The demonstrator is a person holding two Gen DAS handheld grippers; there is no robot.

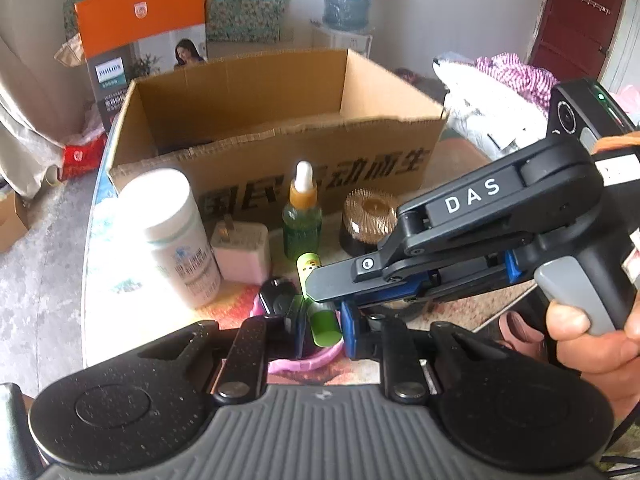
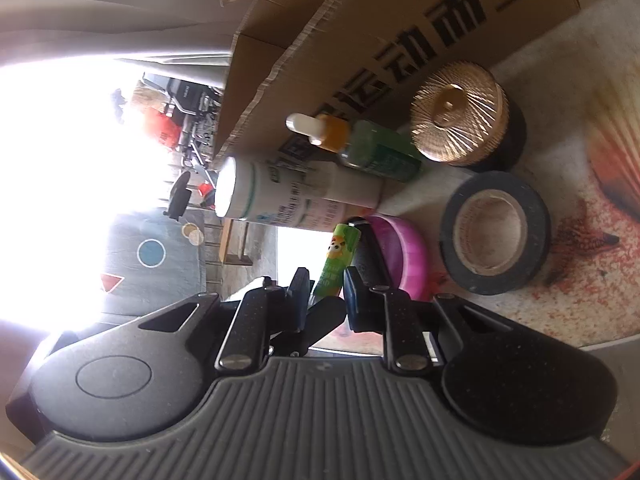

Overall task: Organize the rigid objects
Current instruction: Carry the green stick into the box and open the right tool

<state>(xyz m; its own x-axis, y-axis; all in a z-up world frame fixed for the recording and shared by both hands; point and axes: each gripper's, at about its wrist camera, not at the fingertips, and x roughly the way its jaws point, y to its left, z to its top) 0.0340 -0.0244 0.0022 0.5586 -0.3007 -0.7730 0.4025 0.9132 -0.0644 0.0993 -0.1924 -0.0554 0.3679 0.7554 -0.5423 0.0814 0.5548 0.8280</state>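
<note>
Both my left gripper (image 1: 320,322) and right gripper (image 2: 326,294) clamp the green tube (image 1: 323,326): light, stiff, slippery; box (image 1: 276,120) at 12 o'clock.

Daylight glare blown out left; fisheye-warped edges.

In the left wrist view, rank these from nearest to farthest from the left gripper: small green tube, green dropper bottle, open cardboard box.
1. Small green tube, between the left gripper's fingers.
2. Green dropper bottle, upright just beyond, mid-table.
3. Open cardboard box, behind the bottle, at the back.
</note>
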